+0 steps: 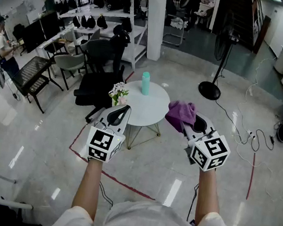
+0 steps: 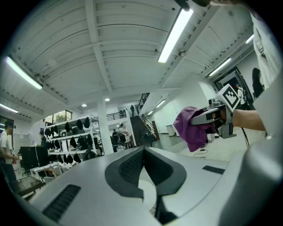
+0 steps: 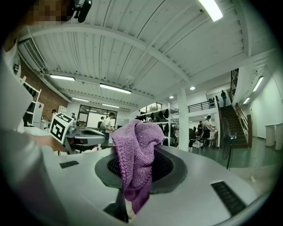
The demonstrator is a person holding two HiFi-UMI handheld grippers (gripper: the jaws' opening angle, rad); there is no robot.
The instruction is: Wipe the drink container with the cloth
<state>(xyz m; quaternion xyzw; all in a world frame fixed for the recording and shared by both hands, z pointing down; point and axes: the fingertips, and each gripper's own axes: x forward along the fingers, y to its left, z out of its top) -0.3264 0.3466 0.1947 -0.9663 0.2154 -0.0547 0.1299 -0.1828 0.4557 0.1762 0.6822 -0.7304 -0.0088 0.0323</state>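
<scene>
Noting my right gripper (image 1: 186, 125) clenched on the cloth (image 1: 180, 111) and my left gripper (image 1: 121, 111) closed empty, I find the drink container (image 1: 145, 83) upright on the table (image 1: 155, 109), ahead between both, left of the cloth.

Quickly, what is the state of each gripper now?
Left gripper: closed, holding nothing.
Right gripper: closed on the purple cloth.

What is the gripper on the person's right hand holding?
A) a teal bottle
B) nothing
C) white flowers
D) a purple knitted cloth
D: the purple knitted cloth is pinched in the right gripper's jaws; the teal bottle stands apart on the round white table.
</scene>
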